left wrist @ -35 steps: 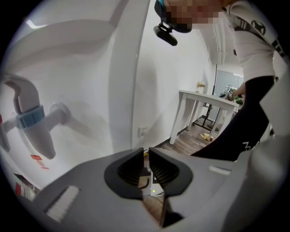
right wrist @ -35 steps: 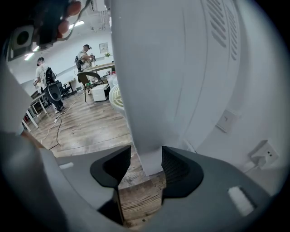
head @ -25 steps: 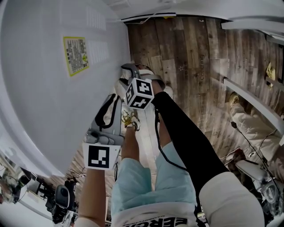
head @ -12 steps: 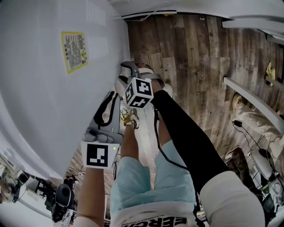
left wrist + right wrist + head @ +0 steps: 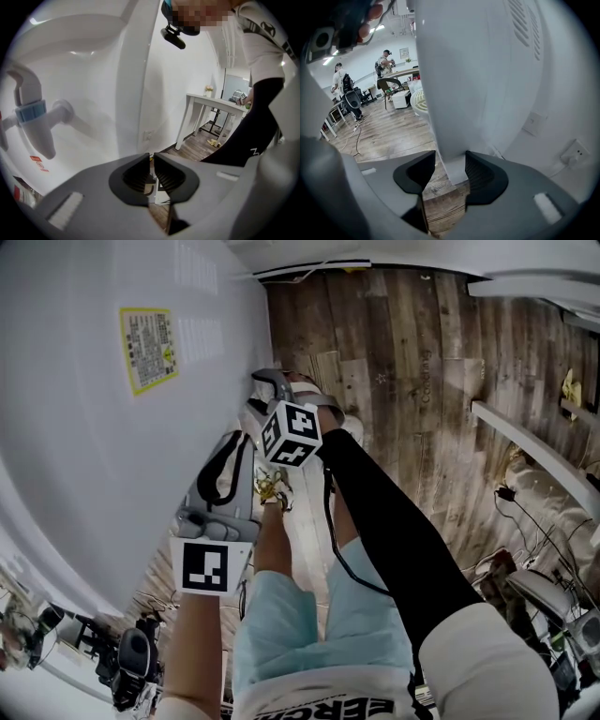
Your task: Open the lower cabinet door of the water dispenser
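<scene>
Floor: brown wood boards (image 5: 403, 381) filled the upper right of the head view. The person's legs were at the bottom.
Water dispenser (image 5: 94, 446): a tall white box that filled the left side of the head view, with a yellow sticker (image 5: 147, 348) at the upper left.
Door: it was low down on that box. No view showed its edge clearly, and no gap showed.
Right claw (image 5: 451, 172): its jaws were wide apart. The bottom corner of the white box showed between them, but it did not look held.
Left claw (image 5: 151, 177): its jaws were almost together, with only a thin slit and nothing in it. A tap (image 5: 35, 117) with a blue ring sat at the left of its view.
Task so far: it looked like it had only just begun, and the door seemed shut. Catching the door's edge and pulling it open were left to do.
Change: very little. The sticker had slid a bit up and left in the head view. Both claws had stayed in about the same spot.
</scene>
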The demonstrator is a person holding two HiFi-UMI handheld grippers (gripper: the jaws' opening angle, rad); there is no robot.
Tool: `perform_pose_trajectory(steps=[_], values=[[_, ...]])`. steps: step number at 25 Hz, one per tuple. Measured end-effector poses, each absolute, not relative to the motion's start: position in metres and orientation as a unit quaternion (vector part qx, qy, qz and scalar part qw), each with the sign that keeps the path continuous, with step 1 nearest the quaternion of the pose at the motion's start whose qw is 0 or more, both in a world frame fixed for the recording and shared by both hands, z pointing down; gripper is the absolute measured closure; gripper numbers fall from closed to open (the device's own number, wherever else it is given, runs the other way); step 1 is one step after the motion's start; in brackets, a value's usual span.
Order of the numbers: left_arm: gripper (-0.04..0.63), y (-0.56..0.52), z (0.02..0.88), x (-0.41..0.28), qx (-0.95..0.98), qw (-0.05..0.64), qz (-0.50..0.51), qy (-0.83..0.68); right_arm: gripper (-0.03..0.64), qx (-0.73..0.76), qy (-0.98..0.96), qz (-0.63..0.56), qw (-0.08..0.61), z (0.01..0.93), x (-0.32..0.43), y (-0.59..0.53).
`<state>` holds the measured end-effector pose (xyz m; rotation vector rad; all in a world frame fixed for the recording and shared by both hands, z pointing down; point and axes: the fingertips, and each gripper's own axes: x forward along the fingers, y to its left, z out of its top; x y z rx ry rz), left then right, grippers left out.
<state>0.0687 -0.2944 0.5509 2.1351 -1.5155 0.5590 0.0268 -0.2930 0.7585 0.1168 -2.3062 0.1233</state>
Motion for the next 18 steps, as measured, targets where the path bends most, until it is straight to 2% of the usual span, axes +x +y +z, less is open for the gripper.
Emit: perform_pose_trajectory(steps=[18], values=[[0.538,-0.2939,0.5514,0.0671,0.776,0.233,0.194,-0.553,0.425,0.056,-0.908,0.067,0.409,0.7584,0.0261,-0.2924]])
